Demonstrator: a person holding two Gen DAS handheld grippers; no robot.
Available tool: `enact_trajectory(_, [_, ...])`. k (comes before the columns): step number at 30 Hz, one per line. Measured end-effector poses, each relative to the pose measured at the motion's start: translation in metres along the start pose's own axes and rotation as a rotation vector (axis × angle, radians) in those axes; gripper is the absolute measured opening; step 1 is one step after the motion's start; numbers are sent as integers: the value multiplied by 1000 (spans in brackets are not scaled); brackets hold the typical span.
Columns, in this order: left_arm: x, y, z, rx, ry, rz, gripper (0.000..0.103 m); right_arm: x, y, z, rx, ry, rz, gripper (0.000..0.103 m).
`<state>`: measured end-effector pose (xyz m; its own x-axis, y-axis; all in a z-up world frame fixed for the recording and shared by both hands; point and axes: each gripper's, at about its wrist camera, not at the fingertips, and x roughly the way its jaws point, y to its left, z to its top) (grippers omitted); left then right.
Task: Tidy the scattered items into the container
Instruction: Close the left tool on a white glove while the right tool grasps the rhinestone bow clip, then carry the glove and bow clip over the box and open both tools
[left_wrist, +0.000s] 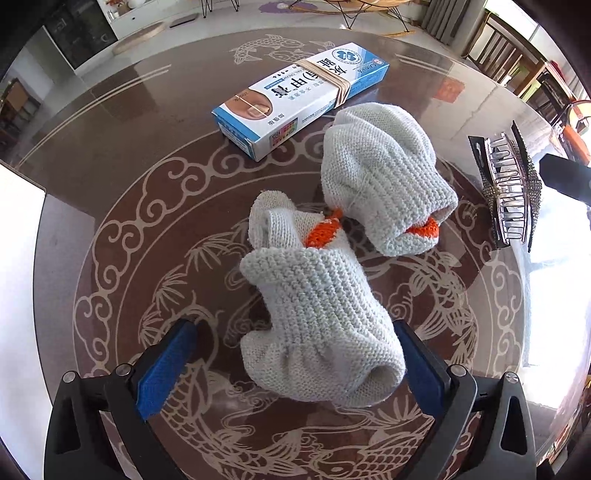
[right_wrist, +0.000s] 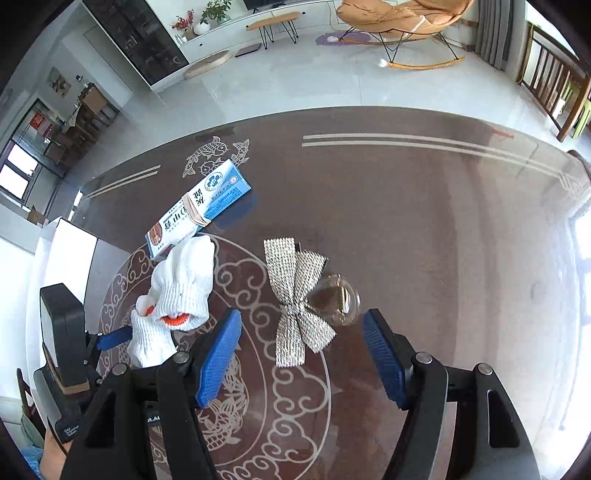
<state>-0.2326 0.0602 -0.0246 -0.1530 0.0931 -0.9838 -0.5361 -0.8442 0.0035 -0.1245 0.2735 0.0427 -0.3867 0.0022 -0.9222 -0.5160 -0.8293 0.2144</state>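
Note:
A pair of white knit gloves with orange cuffs (left_wrist: 321, 306) lies on the brown glass table (left_wrist: 110, 122). My left gripper (left_wrist: 295, 369) is open, its blue pads on either side of the near glove, not closed on it. The gloves also show in the right wrist view (right_wrist: 177, 291). A sparkly bow hair clip (right_wrist: 299, 302) lies between and just ahead of my open right gripper (right_wrist: 301, 354). In the left wrist view the hair clip (left_wrist: 509, 192) lies at the right. A blue and white medicine box (left_wrist: 299, 99) with rubber bands lies beyond the gloves.
A white container edge (left_wrist: 18, 229) shows at the table's left side, also in the right wrist view (right_wrist: 70, 251). The table's far edge (right_wrist: 332, 110) borders a tiled floor with chairs and a rocking chair (right_wrist: 399, 22).

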Motion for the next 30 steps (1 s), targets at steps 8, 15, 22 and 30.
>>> enact_trajectory(8, [-7, 4, 7, -10, -33, -16, 98, 43, 16, 10, -117, 65, -161, 67])
enact_trajectory(15, [-37, 14, 9, -21, -82, -103, 34, 26, 1, -11, -129, 88, -126, 50])
enact_trajectory(22, [-57, 23, -21, -41, -60, -113, 34, -13, 0, -36, -207, 140, -128, 50])
enact_trajectory(30, [-109, 63, -42, -49, -128, -128, 34, -50, 84, -45, -270, 112, -78, 50])
